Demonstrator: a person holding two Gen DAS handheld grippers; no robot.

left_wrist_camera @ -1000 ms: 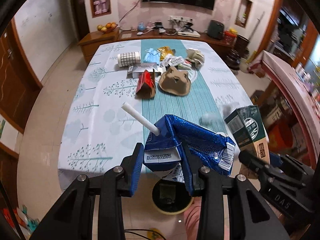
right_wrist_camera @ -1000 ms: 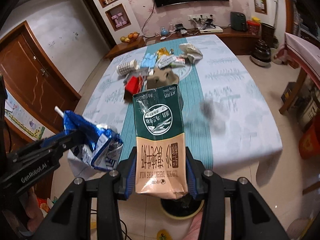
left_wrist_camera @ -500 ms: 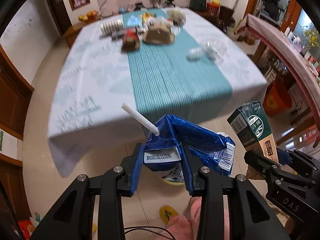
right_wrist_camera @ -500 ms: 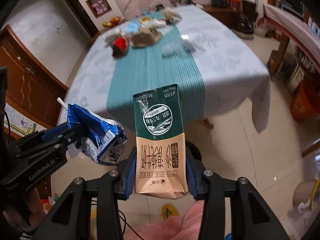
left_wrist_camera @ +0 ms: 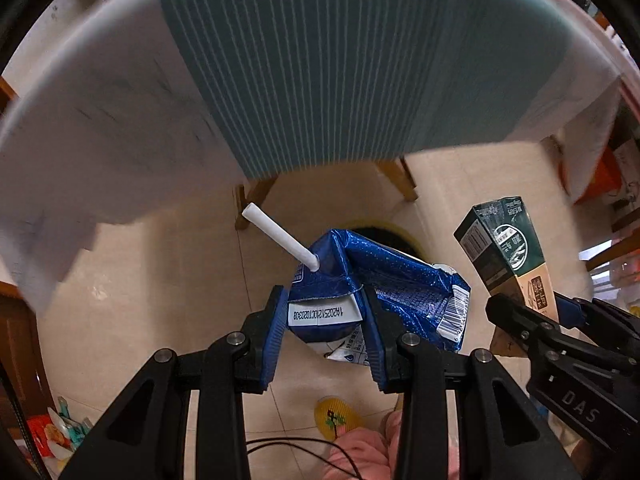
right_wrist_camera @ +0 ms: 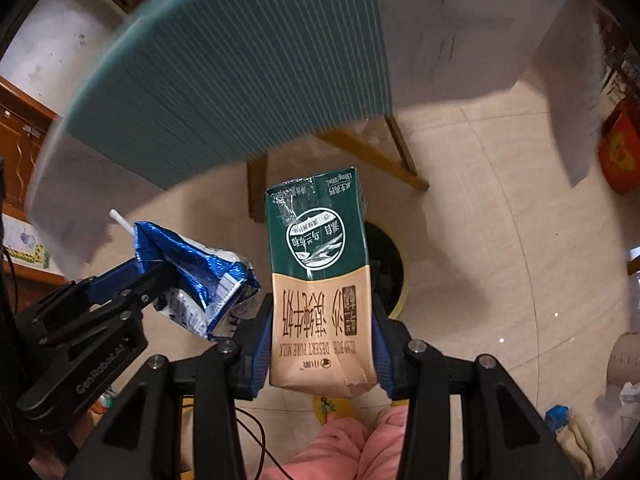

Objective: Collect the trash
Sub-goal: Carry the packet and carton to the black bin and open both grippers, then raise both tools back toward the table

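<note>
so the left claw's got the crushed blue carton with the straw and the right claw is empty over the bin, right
Not quite. The right claw is not empty: it is shut on the green and tan milk carton, as the right wrist view shows. The rest holds: the left claw grips the crushed blue carton with its white straw, above the dark bin on the floor.

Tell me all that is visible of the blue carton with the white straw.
The blue carton is a small drink box of glossy, speckled blue coated card, badly crushed. A white straw sticks out of its top, tilted. A white flap bears a printed code, and a barcode shows on one crumpled edge. The left gripper pinches it between blue pads, above the tiled floor near a dark, yellow-rimmed bin.
</note>
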